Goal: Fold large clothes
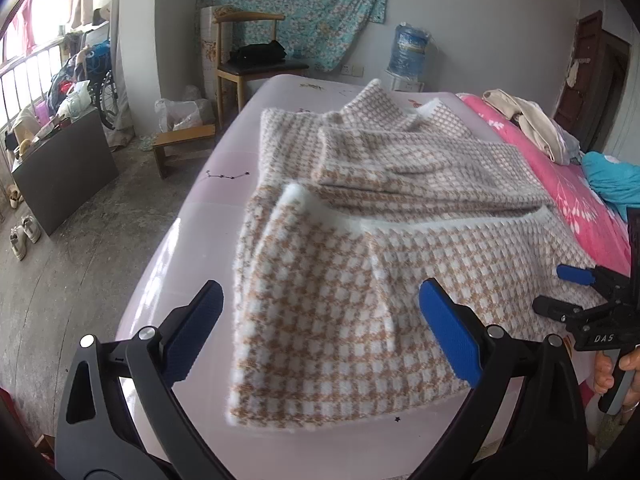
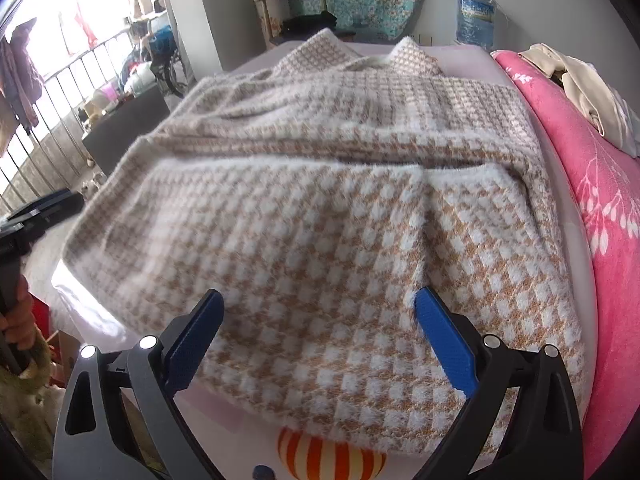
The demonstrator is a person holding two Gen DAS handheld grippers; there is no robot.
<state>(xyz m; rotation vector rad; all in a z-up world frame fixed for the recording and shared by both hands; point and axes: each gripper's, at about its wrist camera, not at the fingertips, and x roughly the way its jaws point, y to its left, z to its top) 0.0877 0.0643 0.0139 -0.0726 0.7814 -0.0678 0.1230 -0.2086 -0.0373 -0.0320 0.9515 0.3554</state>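
A large fuzzy garment in a tan and white houndstooth pattern (image 1: 360, 248) lies on the pale pink bed (image 1: 224, 168), partly folded, with sleeves laid across its upper half. It fills the right wrist view (image 2: 320, 208). My left gripper (image 1: 320, 332) is open and empty, hovering over the garment's near left hem. My right gripper (image 2: 316, 340) is open and empty above the near hem; it also shows in the left wrist view (image 1: 568, 292) at the garment's right edge.
A pink floral blanket (image 1: 560, 184) with a beige garment (image 1: 532, 120) and a teal cloth (image 1: 612, 180) lies along the bed's right side. A wooden chair (image 1: 252, 56), a low stool (image 1: 180, 144) and a dark cabinet (image 1: 64, 172) stand on the concrete floor at left.
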